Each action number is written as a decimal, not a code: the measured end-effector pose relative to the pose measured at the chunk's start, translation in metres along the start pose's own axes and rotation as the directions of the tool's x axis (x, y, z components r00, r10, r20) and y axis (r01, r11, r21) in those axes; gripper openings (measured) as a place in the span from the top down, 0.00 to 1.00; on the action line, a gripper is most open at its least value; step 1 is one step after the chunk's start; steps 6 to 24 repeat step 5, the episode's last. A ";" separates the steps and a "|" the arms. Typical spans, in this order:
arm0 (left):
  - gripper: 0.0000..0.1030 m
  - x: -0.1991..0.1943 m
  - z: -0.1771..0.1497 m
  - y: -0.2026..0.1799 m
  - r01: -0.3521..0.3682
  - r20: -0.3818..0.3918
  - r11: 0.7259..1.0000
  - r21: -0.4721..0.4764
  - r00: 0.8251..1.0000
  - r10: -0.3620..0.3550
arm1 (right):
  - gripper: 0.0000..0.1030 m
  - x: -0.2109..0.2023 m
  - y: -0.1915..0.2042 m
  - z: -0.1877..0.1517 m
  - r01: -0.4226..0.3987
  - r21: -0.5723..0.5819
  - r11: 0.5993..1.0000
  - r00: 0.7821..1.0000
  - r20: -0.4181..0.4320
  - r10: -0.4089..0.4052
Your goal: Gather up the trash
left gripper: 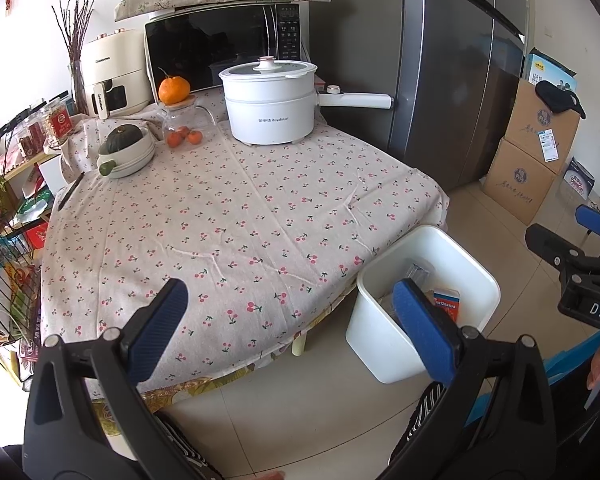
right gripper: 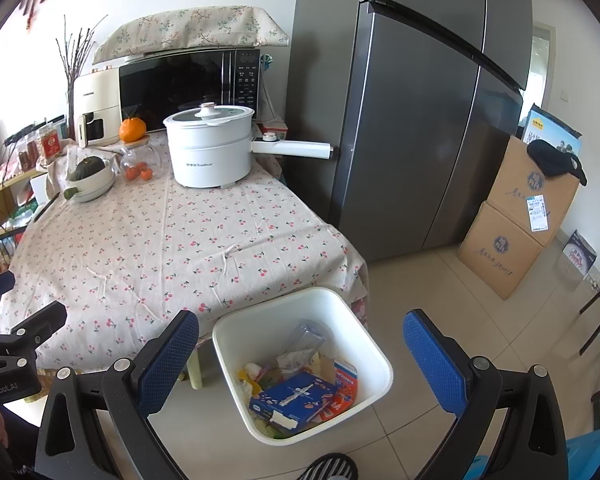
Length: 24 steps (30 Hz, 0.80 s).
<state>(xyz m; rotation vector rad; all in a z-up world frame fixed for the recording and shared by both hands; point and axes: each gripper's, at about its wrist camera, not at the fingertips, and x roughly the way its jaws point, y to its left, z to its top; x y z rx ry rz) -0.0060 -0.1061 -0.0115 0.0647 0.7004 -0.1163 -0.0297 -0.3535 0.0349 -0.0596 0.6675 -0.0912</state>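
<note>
A white square bin [right gripper: 364, 344] stands on the floor at the table's near right corner. It holds trash: a blue box [right gripper: 292, 396], an orange-and-white carton [right gripper: 346, 384], clear plastic packaging [right gripper: 306, 338] and wrappers. It also shows in the left wrist view [left gripper: 476, 268]. My right gripper [right gripper: 300, 360] is open and empty, held above the bin. My left gripper [left gripper: 296, 324] is open and empty, over the table's front edge, left of the bin. The cherry-print tablecloth [left gripper: 236, 216] shows no loose trash.
At the table's far end stand a white electric pot [left gripper: 270, 100] with a long handle, a microwave [left gripper: 224, 52], an air fryer [left gripper: 114, 72], oranges and a glass jar [left gripper: 180, 120], and a bowl with a squash [left gripper: 126, 148]. A grey fridge [right gripper: 420, 100] and cardboard boxes [right gripper: 520, 216] stand right. Cluttered shelves are left.
</note>
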 end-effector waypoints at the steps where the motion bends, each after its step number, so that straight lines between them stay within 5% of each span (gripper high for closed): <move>1: 0.01 0.000 0.000 0.000 -0.001 -0.004 1.000 0.001 1.000 0.001 | 0.00 0.000 0.000 0.000 -0.001 -0.001 1.000 1.000 0.000 0.001; 24: 0.01 0.003 0.000 0.005 0.020 -0.035 0.999 -0.029 0.999 -0.021 | 0.00 0.001 0.001 -0.001 -0.036 -0.002 0.999 0.999 -0.003 0.036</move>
